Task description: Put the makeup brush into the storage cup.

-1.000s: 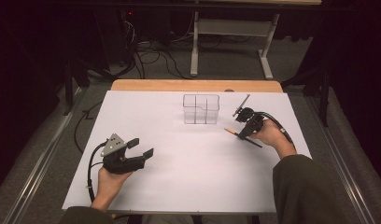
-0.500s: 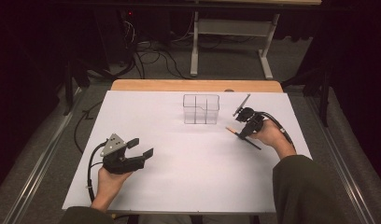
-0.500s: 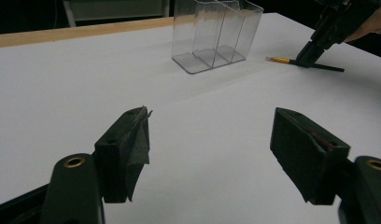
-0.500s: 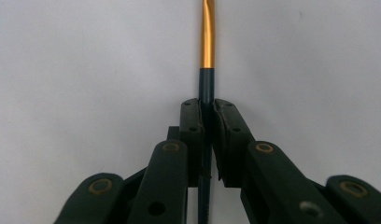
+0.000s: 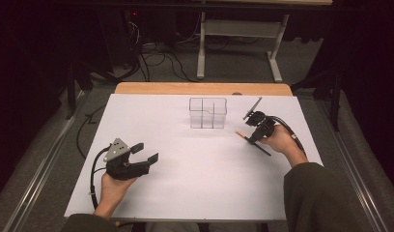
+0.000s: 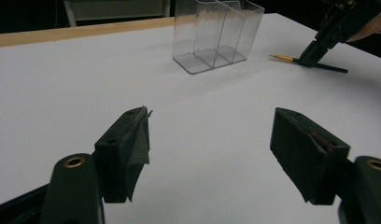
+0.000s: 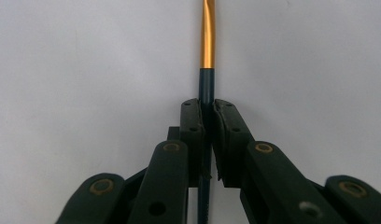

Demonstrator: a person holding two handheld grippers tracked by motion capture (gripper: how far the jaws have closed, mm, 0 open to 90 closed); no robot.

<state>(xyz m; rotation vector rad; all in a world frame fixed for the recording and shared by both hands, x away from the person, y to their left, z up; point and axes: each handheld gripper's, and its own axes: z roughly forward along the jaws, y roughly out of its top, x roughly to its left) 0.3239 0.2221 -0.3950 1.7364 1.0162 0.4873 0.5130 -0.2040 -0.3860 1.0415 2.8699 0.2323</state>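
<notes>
- Right gripper (image 7: 206,109) pinches a thin, stiff, light pen (image 7: 207,37) at its dark shaft on the worktop (image 5: 195,193), near the clear organiser (image 5: 208,112)
- Left gripper (image 6: 212,154) spread, empty

My white tabletop (image 5: 195,193) carries a clear divided organizer (image 5: 208,112) standing upright; just right of the organizer lies a gold-and-dark pen (image 5: 253,142)
</notes>
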